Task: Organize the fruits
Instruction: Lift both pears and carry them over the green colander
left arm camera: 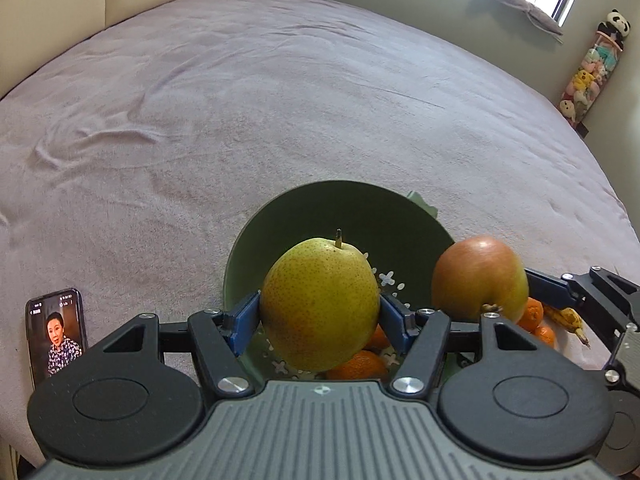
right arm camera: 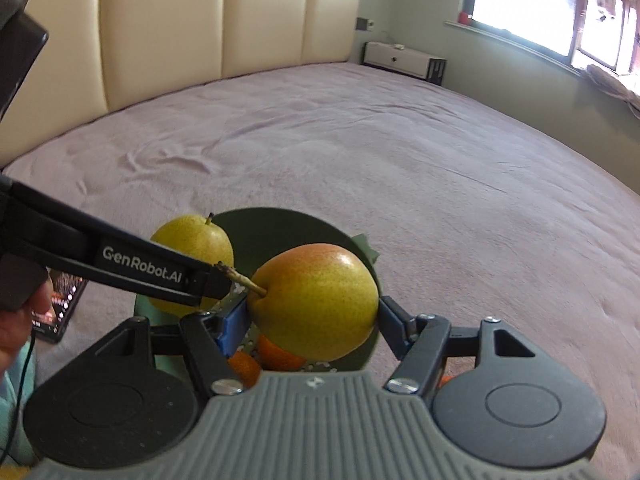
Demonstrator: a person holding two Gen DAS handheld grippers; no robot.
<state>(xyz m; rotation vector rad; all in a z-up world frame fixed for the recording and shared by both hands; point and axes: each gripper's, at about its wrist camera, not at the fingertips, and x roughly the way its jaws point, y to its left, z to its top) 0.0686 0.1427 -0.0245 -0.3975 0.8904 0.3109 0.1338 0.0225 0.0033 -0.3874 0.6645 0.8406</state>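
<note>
My left gripper (left arm camera: pixel 320 312) has its blue fingers (left arm camera: pixel 244 320) clamped on both sides of a yellow-green pear (left arm camera: pixel 320 300), stem up, held above the green bowl (left arm camera: pixel 280 220) where tangerines (left arm camera: pixel 362 364) lie on the perforated bottom. My right gripper (right arm camera: pixel 312 320) grips a red-blushed pear (right arm camera: pixel 316 300) the same way, stem pointing left towards the left gripper's arm, also over the bowl. The two pears sit near each other without touching. More tangerines (left arm camera: pixel 534 312) and a banana (left arm camera: pixel 568 320) lie on the bed beside the bowl. The bed (left arm camera: pixel 280 100) has a mauve cover, a phone (left arm camera: pixel 56 332) on it, a cream padded headboard (right arm camera: pixel 160 40), and a window (right arm camera: pixel 520 0) beyond.
</note>
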